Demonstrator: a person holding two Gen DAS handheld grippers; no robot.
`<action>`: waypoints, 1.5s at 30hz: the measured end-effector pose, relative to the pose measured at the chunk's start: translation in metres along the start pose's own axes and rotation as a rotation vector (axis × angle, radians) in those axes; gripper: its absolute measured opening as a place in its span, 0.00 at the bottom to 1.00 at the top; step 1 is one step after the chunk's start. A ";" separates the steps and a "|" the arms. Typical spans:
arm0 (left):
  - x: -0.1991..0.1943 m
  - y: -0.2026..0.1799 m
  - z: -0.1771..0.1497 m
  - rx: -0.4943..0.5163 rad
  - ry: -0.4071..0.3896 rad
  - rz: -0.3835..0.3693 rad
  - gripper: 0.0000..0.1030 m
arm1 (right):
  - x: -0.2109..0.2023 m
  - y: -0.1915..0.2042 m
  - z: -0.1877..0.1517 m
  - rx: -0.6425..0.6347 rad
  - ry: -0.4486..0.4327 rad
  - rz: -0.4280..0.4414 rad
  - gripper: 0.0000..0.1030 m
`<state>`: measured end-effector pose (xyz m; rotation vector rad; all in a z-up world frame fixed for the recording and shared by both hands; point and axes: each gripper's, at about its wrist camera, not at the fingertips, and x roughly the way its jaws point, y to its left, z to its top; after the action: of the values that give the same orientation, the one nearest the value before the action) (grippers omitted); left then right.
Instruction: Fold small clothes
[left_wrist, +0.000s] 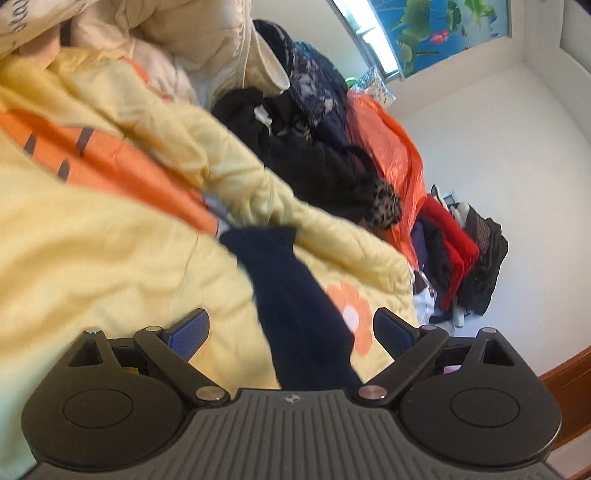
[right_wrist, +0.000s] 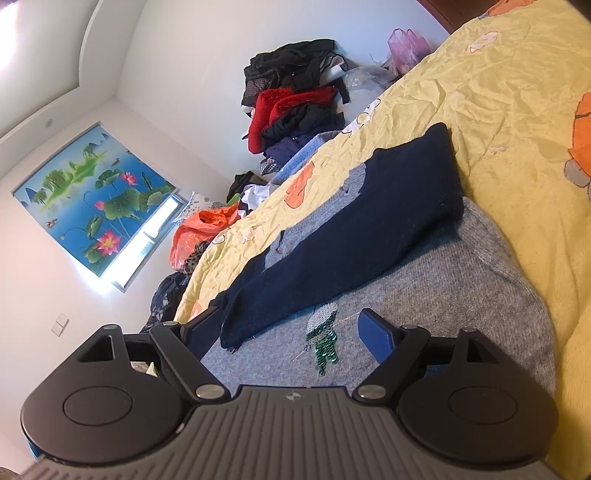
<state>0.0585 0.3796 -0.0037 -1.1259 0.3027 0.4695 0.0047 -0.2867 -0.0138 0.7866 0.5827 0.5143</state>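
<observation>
White walls all round, with a lotus-pond roller blind (right_wrist: 96, 199) over the window at about 9 o'clock in the right wrist view. Everything sits on a bed with a crumpled yellow quilt (right_wrist: 498, 110) with orange flowers on it.

The thing being folded is a grey knit sweater (right_wrist: 424, 295) with a sequin patch, lying flat on the quilt. Its navy sleeve (right_wrist: 351, 229) is laid across the grey body, running from 7 o'clock up to 1 o'clock.

Right tool (right_wrist: 288, 332) is released, jaws wide, hovering over the sweater's front, pads not pressing anything. Left tool (left_wrist: 291, 332) is also spread wide, with a strip of the navy sleeve (left_wrist: 295, 295) lying loose between its fingers, not pinched.

For containers: an orange plastic bag (right_wrist: 201, 229) sits beside the bed near 9 o'clock, contents too scrunched to tell, and a pink bag (right_wrist: 408, 44) at 1 o'clock. Loose piles of red and black clothes (right_wrist: 291, 107) sit along the wall.
</observation>
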 end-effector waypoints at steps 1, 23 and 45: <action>0.006 -0.001 0.005 0.001 -0.003 -0.004 0.91 | 0.000 0.000 0.000 -0.001 -0.001 -0.002 0.81; 0.012 -0.108 -0.037 0.697 -0.149 0.074 0.05 | 0.005 0.000 0.002 -0.030 0.005 -0.001 0.86; -0.068 -0.092 -0.205 0.641 0.317 -0.301 0.11 | 0.010 0.014 -0.005 -0.118 0.057 -0.038 0.91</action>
<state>0.0468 0.1462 0.0169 -0.5942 0.5076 -0.0840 0.0052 -0.2698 -0.0091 0.6494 0.6130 0.5330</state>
